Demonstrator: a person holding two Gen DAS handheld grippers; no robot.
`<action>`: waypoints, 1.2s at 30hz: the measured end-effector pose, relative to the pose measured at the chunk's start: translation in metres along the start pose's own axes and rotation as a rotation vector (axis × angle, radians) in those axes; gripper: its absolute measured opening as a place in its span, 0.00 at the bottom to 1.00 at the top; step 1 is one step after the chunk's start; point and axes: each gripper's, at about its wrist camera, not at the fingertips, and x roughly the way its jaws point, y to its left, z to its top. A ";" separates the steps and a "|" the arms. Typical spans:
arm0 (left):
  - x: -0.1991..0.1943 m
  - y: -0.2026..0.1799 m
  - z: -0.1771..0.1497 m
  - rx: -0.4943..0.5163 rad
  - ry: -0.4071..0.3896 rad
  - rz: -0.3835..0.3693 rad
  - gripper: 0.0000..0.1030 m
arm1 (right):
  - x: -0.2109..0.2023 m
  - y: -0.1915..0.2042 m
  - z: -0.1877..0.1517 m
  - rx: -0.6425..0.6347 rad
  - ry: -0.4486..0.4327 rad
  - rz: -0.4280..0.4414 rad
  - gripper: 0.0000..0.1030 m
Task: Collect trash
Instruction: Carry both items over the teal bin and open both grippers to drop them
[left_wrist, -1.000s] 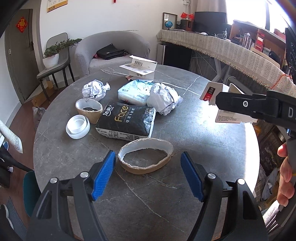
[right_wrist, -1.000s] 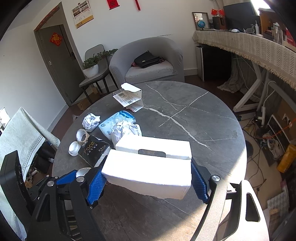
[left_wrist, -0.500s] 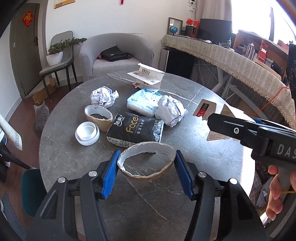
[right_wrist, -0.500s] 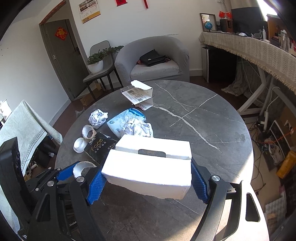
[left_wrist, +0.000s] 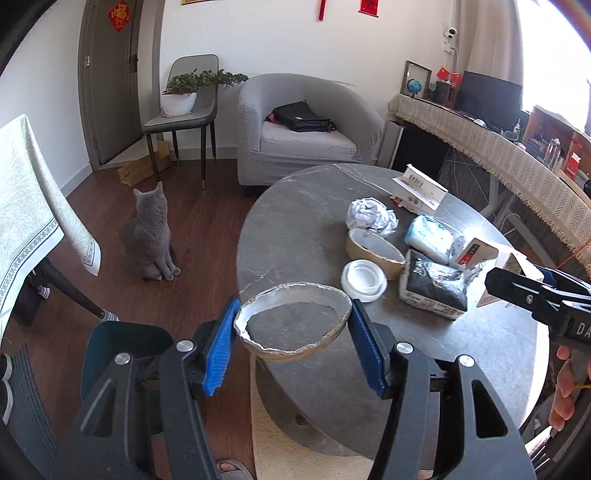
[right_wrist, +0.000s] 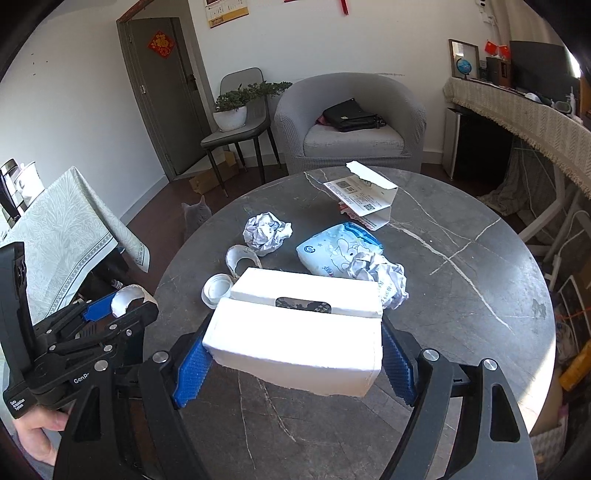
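My left gripper (left_wrist: 293, 349) is shut on a torn brown paper ring (left_wrist: 291, 326) and holds it above the left edge of the round grey table (left_wrist: 295, 229). It also shows in the right wrist view (right_wrist: 110, 310). My right gripper (right_wrist: 295, 362) is shut on a white cardboard box (right_wrist: 295, 343) above the table's near side. On the table lie a crumpled paper ball (right_wrist: 266, 232), a second paper ring (left_wrist: 373, 253), a white lid (left_wrist: 364, 278), a black packet (left_wrist: 432, 288), a blue tissue pack (right_wrist: 336, 254) and an open white box (right_wrist: 365, 195).
A dark teal bin (left_wrist: 122, 354) stands on the floor left of the table, under my left gripper. A grey cat (left_wrist: 149, 236) sits on the wooden floor. A cloth-covered table (right_wrist: 55, 236) is at the left. A grey armchair (right_wrist: 351, 122) stands behind the table.
My left gripper closed on the brown paper ring, lifted it and swung left toward the table's edge. The right gripper kept holding the white box nearly still.
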 end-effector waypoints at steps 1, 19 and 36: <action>0.000 0.012 -0.001 -0.015 0.004 0.016 0.60 | 0.002 0.006 0.002 -0.008 -0.001 0.010 0.78; 0.036 0.172 -0.056 -0.190 0.182 0.205 0.61 | 0.059 0.127 0.011 -0.182 0.069 0.186 0.78; 0.076 0.252 -0.104 -0.300 0.333 0.246 0.61 | 0.132 0.247 -0.006 -0.338 0.180 0.332 0.78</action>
